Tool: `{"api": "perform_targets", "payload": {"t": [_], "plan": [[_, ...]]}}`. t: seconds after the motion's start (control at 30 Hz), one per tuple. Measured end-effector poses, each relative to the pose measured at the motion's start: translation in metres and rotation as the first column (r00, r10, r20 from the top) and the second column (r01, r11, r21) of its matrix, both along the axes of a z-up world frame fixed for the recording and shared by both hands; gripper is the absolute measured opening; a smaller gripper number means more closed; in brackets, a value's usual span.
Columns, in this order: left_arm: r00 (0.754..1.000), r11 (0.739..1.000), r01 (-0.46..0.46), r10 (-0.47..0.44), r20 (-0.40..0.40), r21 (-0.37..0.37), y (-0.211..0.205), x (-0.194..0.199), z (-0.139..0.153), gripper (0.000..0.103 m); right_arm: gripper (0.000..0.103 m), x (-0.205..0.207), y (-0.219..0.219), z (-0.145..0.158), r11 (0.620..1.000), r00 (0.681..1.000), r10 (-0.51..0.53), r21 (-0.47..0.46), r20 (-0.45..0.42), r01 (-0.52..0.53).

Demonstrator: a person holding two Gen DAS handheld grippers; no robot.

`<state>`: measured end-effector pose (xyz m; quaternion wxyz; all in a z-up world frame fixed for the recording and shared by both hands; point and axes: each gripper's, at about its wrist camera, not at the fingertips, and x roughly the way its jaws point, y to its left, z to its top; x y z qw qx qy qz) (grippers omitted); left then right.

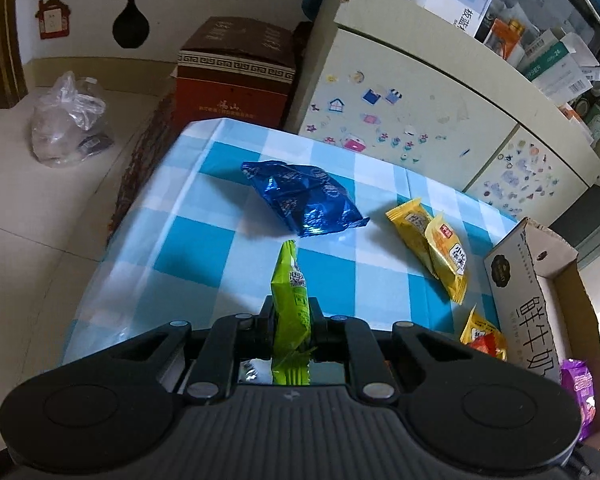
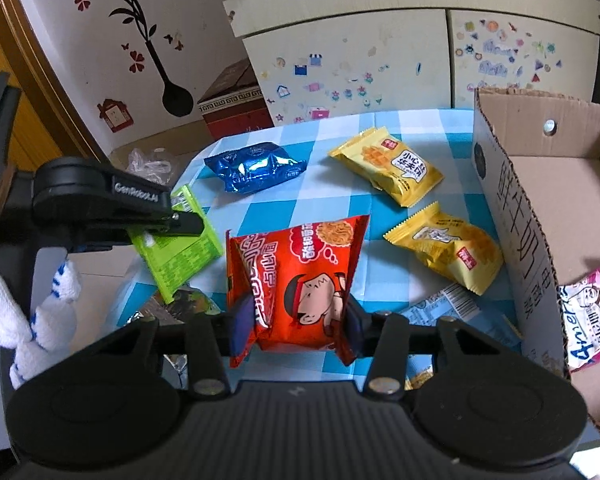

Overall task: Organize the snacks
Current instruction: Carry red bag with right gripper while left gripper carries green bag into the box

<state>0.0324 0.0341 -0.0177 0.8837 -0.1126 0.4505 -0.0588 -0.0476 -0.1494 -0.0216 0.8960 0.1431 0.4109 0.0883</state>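
Barely started tbh: left claw [image 1: 290,320] clamped on a green packet [image 1: 290,300], right claw [image 2: 300,324] on a red one [image 2: 296,280], blue bag [image 2: 256,166] and yellow packs [image 2: 388,164] on the desk [image 2: 380,240], couple already in the cardboard box [image 2: 512,216].

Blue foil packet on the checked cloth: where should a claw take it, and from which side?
Take the blue foil packet by its flat crimped end nearest the yellow packets, coming from above. The middle is puffed and slippery; that seam lies thin, clear of other snacks.

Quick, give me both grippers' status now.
Left gripper: closed on the green snack packet.
Right gripper: closed on the red snack packet.
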Motion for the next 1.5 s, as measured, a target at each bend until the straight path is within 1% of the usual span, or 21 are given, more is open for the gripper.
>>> {"api": "perform_targets", "payload": {"t": [0.2, 0.43, 0.67, 0.93, 1.3, 1.5], "plan": [[1.0, 1.0, -0.002, 0.002, 0.009, 0.01, 0.001, -0.023, 0.004, 0.017, 0.047, -0.007, -0.005, 0.014, 1.0, 0.999, -0.01, 0.015, 0.04, 0.01], [1.0, 1.0, -0.01, 0.01, 0.021, -0.011, -0.002, -0.049, 0.013, 0.017, 0.047, -0.017, -0.012, 0.034, 0.999, 0.996, -0.022, 0.025, 0.091, 0.02], [0.999, 1.0, -0.018, 0.018, 0.046, -0.007, -0.006, -0.066, 0.028, 0.017, 0.047, -0.027, -0.026, 0.053, 0.998, 0.989, -0.044, 0.041, 0.141, 0.039], [0.996, 1.0, 0.012, -0.012, 0.086, 0.003, -0.024, -0.08, 0.047, 0.017, 0.047, -0.043, -0.046, 0.072, 0.995, 0.979, -0.083, 0.073, 0.186, 0.07], [0.985, 0.996, 0.093, -0.094, 0.141, 0.016, -0.067, -0.092, 0.07, 0.017, 0.047, -0.067, -0.093, 0.093, 0.974, 0.953, -0.207, 0.143, 0.221, 0.178], [0.977, 0.989, 0.145, -0.142, 0.158, -0.005, -0.092, -0.094, 0.078, 0.017, 0.047, -0.077, -0.124, 0.099, 0.949, 0.929, -0.294, 0.182, 0.225, 0.257]]}}
